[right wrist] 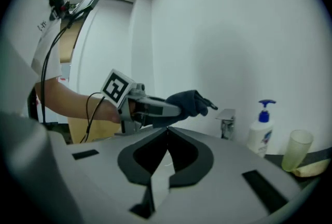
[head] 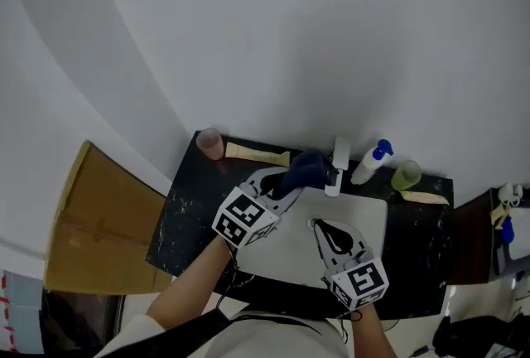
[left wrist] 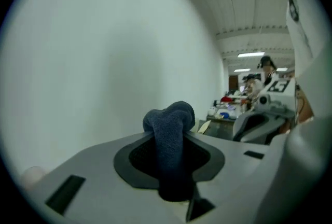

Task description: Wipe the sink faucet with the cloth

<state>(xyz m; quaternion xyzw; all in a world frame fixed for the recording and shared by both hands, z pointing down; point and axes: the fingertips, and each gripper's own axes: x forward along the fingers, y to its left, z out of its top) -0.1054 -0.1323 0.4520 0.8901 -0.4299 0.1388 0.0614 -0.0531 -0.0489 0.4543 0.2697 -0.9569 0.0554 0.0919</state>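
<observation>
Blue terry cloth (left wrist: 168, 132) clamped in the left gripper (head: 290, 182), jaws pressed on its middle, a bunched lobe poking out past the tips. Held up over the back of the sink (head: 373, 220), just beside the faucet (head: 339, 164), on its left in the head view. From the right gripper view, near the spout but apparently not yet in contact (hard to be sure at this angle). Right gripper (right wrist: 167, 132) closed on nothing, jaws meeting tip to tip, hovering low over the basin in front of the faucet. On the dark counter (head: 186, 220) behind the basin: soap pump bottle (head: 368, 164) and green cup (head: 406, 176) to the right of the faucet, pink cup (head: 210, 143) well off to the left.

Judged on progress: pickup done, cloth secured and at the faucet. Wiping itself seemingly not begun, with no fold of the cloth laid on the spout or the handle. Left to do: press the cloth onto the faucet, rub along top, sides and base, then pull away. Worth watching: a small wad in a narrow pinch, so little wiping face to offer. Soap pump bottle close enough on the far side to be knocked.
</observation>
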